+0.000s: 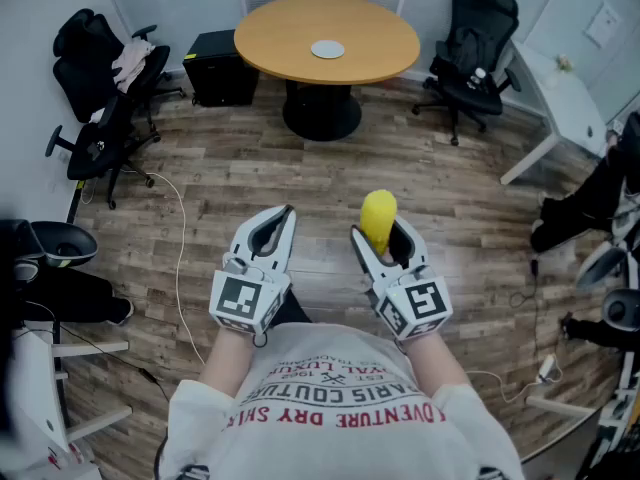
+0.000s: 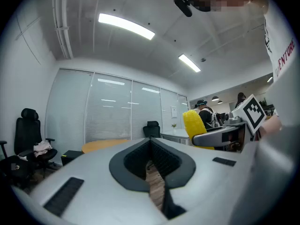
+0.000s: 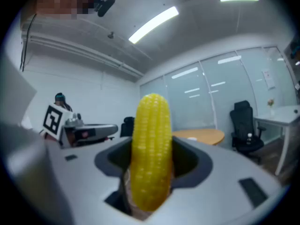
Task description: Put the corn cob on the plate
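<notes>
A yellow corn cob (image 1: 378,218) stands upright between the jaws of my right gripper (image 1: 382,234), which is shut on it and held level over the wooden floor. In the right gripper view the corn cob (image 3: 150,153) fills the gap between the jaws, its tip rising above them. My left gripper (image 1: 284,216) hangs just left of it, shut with nothing between its fingers; its view shows the corn cob (image 2: 193,122) off to the right. A small white plate (image 1: 327,49) lies on the round wooden table (image 1: 380,38) far ahead.
Black office chairs stand at the far left (image 1: 100,108) and the far right (image 1: 475,48) of the table. A black box (image 1: 222,68) sits beside the table's foot. A white desk (image 1: 560,98) lines the right wall. Cables (image 1: 180,258) trail over the floor.
</notes>
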`<action>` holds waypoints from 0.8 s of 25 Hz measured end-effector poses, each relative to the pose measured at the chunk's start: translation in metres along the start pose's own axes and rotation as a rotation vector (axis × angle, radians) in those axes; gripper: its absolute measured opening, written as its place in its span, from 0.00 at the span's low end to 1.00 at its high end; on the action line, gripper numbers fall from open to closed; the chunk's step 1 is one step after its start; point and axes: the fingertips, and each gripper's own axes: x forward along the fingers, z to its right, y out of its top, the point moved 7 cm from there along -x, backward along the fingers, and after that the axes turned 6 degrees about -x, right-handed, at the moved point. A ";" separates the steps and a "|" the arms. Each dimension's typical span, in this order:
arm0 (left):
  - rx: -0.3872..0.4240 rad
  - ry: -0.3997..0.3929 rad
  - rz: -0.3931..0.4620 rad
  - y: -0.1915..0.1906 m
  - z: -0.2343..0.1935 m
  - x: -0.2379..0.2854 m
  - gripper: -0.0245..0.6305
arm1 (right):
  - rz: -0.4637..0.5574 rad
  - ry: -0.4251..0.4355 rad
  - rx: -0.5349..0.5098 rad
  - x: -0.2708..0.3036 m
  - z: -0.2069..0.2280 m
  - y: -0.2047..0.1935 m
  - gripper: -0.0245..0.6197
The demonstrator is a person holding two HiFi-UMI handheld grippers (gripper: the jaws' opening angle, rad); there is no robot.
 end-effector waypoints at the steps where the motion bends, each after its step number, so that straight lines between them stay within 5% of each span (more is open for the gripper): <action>1: 0.002 -0.003 0.000 0.000 0.000 0.001 0.09 | 0.001 0.000 0.000 0.001 0.000 0.000 0.45; 20: -0.035 -0.045 -0.040 -0.017 -0.031 0.014 0.09 | -0.049 -0.010 0.053 0.031 -0.002 -0.010 0.45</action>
